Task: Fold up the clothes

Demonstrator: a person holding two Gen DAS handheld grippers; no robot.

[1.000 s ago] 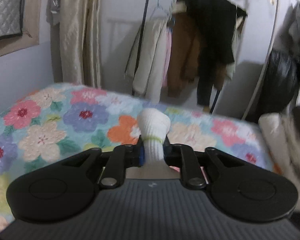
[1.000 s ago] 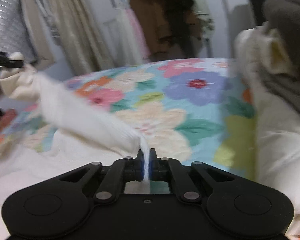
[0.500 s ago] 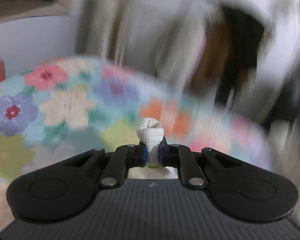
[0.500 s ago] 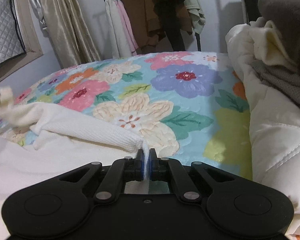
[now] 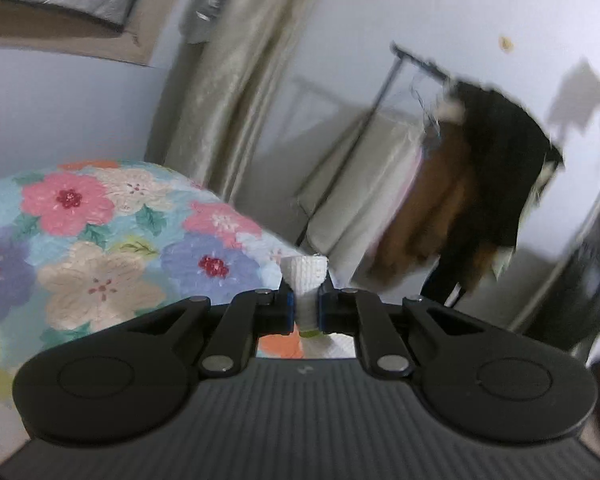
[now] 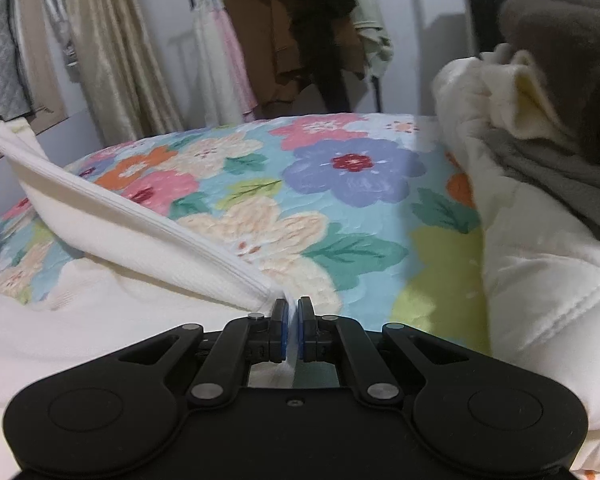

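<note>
My left gripper (image 5: 305, 312) has its 2 fingers clamped on a bunched bit of the white garment (image 6: 132, 236); a ribbed tuft pokes up past the blue pads, with a thin yellow-green line on the cloth just below them. My right gripper (image 6: 292, 330) is pinched down on the same garment, a thin edge of it squeezed flat between its pads.

From the right wrist view, a ribbed hem runs taut from my right fingers up and away to the far left of the frame, where its other end is lifted clear of the bed. The rest of the garment lies spread below that raised edge, on the near left part of the floral bedspread (image 6: 340, 208).

To the right of my right gripper, a cream quilted duvet (image 6: 540, 280) is heaped on the bed, with grey and dark brown clothing (image 6: 560, 92) piled on top of it.

Beyond the bed, a clothes rack (image 5: 384, 92) holds hanging garments: a black one, a brown one, and pale ones. Beige curtains (image 5: 228, 92) hang to its left. I see no bins or baskets; the rack is the only thing holding clothes.
</note>
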